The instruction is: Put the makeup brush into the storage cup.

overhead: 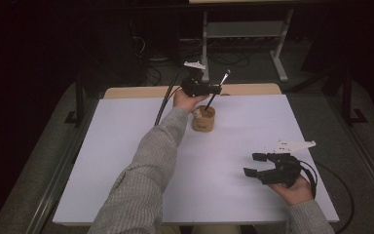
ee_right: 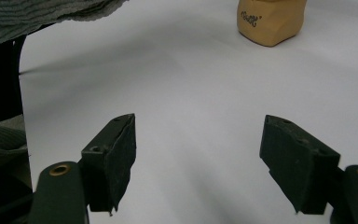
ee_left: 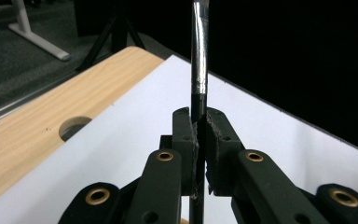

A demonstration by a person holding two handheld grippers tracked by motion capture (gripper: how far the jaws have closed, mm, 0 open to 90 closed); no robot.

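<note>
You hold one brush [overhead: 217,90], a thin black stick with a silvery ferrule near its upper end, and it stands tilted above the single wooden cup [overhead: 203,118], its lower end reaching the cup's mouth. In the left gripper view the shaft [ee_left: 199,70] runs straight up between the two black pads, which press on it from both sides, so your left gripper [overhead: 213,89] is clamped firmly on the brush. The cup is one small tan holder, rounded, with a dark mark printed on its side [ee_right: 270,21]; it stands on the far middle of the white table top [overhead: 233,195].

Your right gripper [overhead: 254,165] rests near the right front of the table, well apart from the cup, its two jaws spread wide with nothing between them; the right gripper view shows bare white surface in the gap. Your grey sleeve [overhead: 146,180] crosses the table from the near edge toward the cup. One strip of bare wood [ee_left: 32,116] with a round hole lies beyond the white top.
</note>
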